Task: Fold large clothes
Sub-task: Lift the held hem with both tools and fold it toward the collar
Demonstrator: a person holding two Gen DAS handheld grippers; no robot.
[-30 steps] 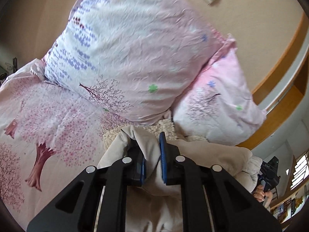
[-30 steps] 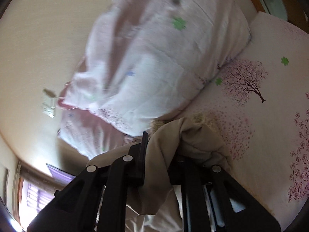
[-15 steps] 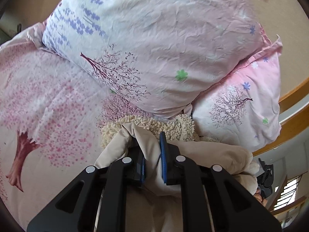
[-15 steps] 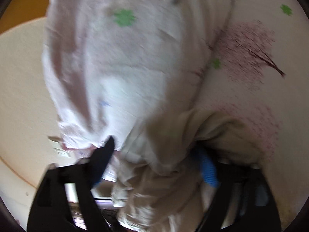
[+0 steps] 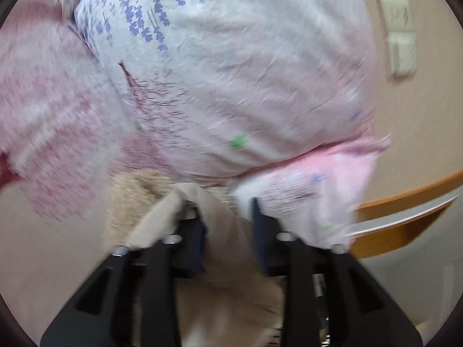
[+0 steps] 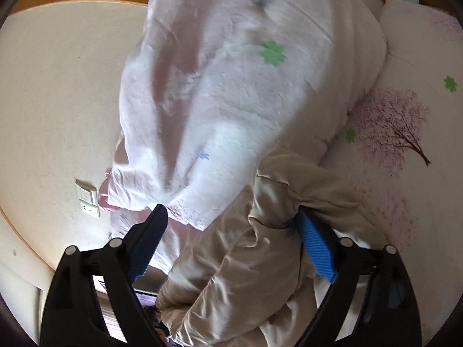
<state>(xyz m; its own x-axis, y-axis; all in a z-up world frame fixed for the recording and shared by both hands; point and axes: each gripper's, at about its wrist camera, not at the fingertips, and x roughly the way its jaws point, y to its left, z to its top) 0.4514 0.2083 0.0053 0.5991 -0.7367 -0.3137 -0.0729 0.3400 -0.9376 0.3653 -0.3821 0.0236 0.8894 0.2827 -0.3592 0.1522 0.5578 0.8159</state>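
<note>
left hand-held gripper point(image 5: 228, 222): just spreading, beige jacket point(image 6: 254, 254) between | right hand-held gripper point(image 6: 231, 243): spread wide

The big coat point(image 6: 249, 260) is light tan and puffy, with a smooth, slightly shiny outside. It lies in a soft, crumpled heap on the bed, close up against the pillows. Its cloth is full of folds and creases. In the left wrist view the coat point(image 5: 225, 231) shows a woolly cream lining point(image 5: 130, 193) at its far edge.
</note>
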